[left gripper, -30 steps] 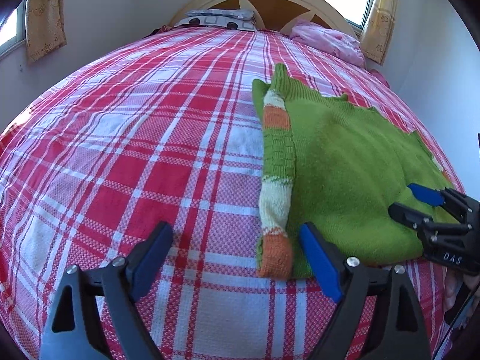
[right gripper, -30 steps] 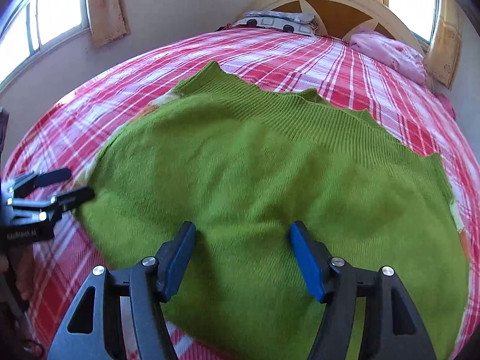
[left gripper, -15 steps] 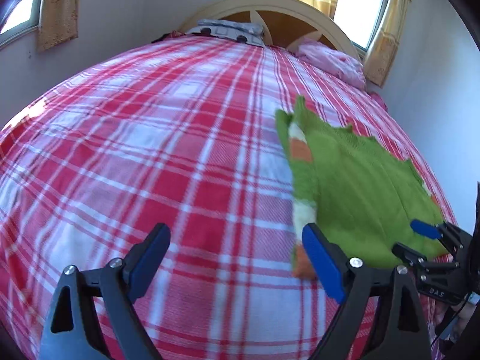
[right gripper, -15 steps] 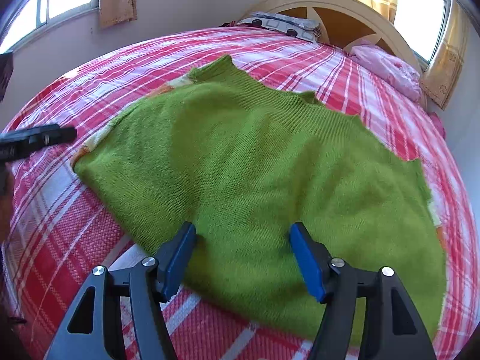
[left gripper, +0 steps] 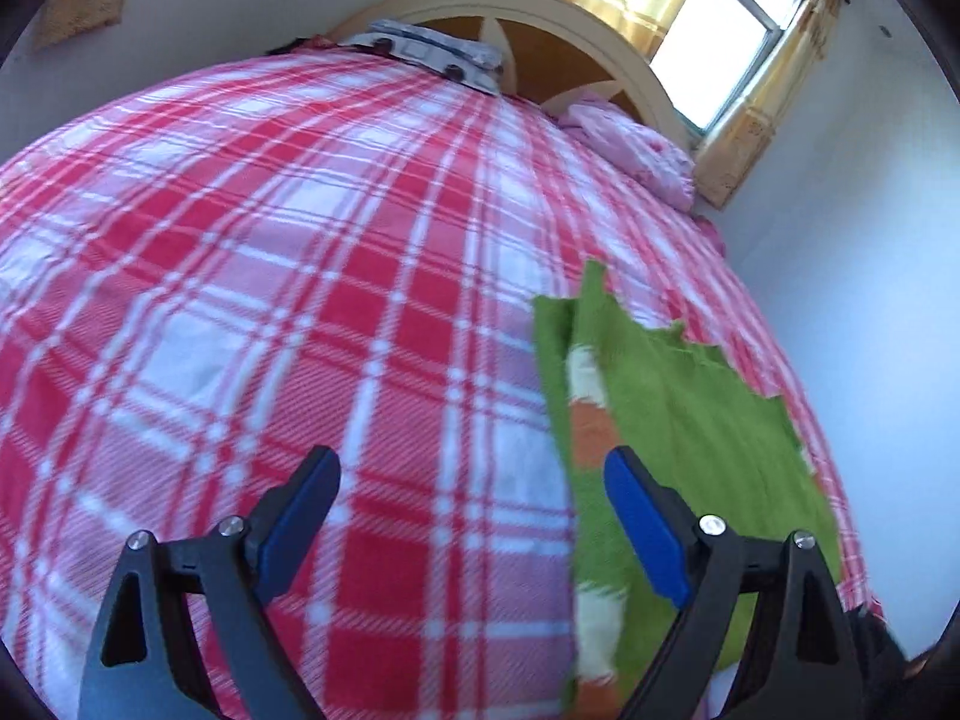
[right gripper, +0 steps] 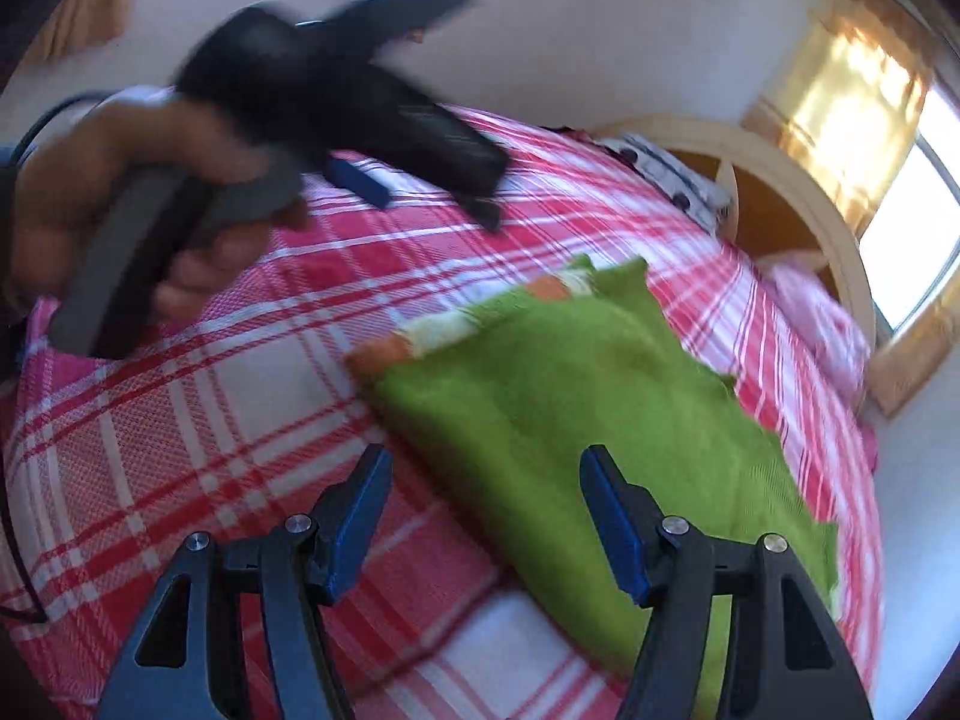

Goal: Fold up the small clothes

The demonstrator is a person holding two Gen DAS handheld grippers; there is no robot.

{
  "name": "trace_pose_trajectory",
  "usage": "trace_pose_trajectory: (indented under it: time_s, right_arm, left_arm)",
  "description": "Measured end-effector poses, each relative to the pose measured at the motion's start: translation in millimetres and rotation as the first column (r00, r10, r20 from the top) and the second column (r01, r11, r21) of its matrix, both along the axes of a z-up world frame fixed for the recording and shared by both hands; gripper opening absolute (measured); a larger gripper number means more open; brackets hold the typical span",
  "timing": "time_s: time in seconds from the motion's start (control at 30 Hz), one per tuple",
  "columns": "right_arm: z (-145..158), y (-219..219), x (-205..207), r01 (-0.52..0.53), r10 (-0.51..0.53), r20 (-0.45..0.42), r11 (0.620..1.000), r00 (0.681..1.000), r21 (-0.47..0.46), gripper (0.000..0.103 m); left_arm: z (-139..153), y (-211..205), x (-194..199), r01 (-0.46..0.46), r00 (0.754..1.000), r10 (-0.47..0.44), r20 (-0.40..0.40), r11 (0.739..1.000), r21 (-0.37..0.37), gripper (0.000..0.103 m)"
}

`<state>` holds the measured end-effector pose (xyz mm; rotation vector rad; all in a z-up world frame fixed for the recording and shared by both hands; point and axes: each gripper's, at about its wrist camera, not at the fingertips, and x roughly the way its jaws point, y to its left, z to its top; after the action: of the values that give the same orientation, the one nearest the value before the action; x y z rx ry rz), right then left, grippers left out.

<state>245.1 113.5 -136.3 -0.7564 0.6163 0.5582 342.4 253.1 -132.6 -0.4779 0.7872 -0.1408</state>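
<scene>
While both sets of tongs hang above the bed, a folded green knitted sweater (right gripper: pixel 600 396) lies flat on the red-and-white checked bedspread (left gripper: pixel 288 324), held by neither. In the left wrist view the sweater sits at about four o'clock, its striped sleeve (left gripper: pixel 585 420) of orange, cream and green bands folded along the left edge. The left gripper (left gripper: pixel 474 516) has its blue-padded jaws spread wide, nothing between them but bedspread; the right-hand pad overlaps the sleeve only by line of sight. In the right wrist view the sweater fills the area from centre toward five o'clock. The right gripper (right gripper: pixel 483 510) also stands spread and empty above the sweater's near-left corner. At ten o'clock there, blurred, a person's hand (right gripper: pixel 120 204) grips the handle of the left gripper (right gripper: pixel 414 192), which is lifted clear of the bed. A cream arched wooden headboard (left gripper: pixel 576 30) stands at twelve o'clock in the left view, with a pink pillow (left gripper: pixel 636 150) at one o'clock and a grey patterned pillow (left gripper: pixel 432 54) beside it.
</scene>
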Motion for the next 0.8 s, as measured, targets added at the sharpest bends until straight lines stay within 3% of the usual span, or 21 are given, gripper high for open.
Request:
trace_pose_trajectory:
  time_s: [0.07,0.2,0.3,0.47,0.63,0.7,0.8]
  right_arm:
    - [-5,9,-4,-0.010,0.011,0.021,1.000,1.000,-0.029,0.066]
    - [-15,21,-5,-0.013,0.017,0.055,0.997,0.998,-0.071,0.062]
    - [-15,23,-4,-0.002,0.006,0.065,0.998,0.998,-0.070,0.061]
    - [-17,29,-1,-0.001,0.006,0.063,0.997,0.998,-0.077,0.048]
    - [-20,35,1,0.000,0.006,0.068,0.996,0.998,-0.092,0.044]
    - [-21,36,1,0.000,0.007,0.072,0.995,0.997,-0.096,0.043]
    - [-22,37,-1,-0.011,0.017,0.061,0.996,0.998,-0.094,0.037]
  left_arm:
    - [-5,-8,15,0.064,0.998,-0.065,-0.011,0.996,-0.054,0.092]
    - [-14,-15,40,0.103,0.994,-0.107,-0.033,0.988,-0.117,0.092]
    - [-14,-18,52,0.119,0.993,-0.121,-0.013,0.985,-0.123,0.089]
    - [-13,-28,71,0.178,0.984,-0.178,0.006,0.975,-0.136,0.085]
    - [-17,-40,96,0.226,0.974,-0.228,-0.004,0.969,-0.102,0.063]
    - [-18,-39,102,0.228,0.973,-0.230,-0.002,0.966,-0.120,0.058]
    - [-25,-33,108,0.241,0.969,-0.246,-0.010,0.954,-0.179,0.026]
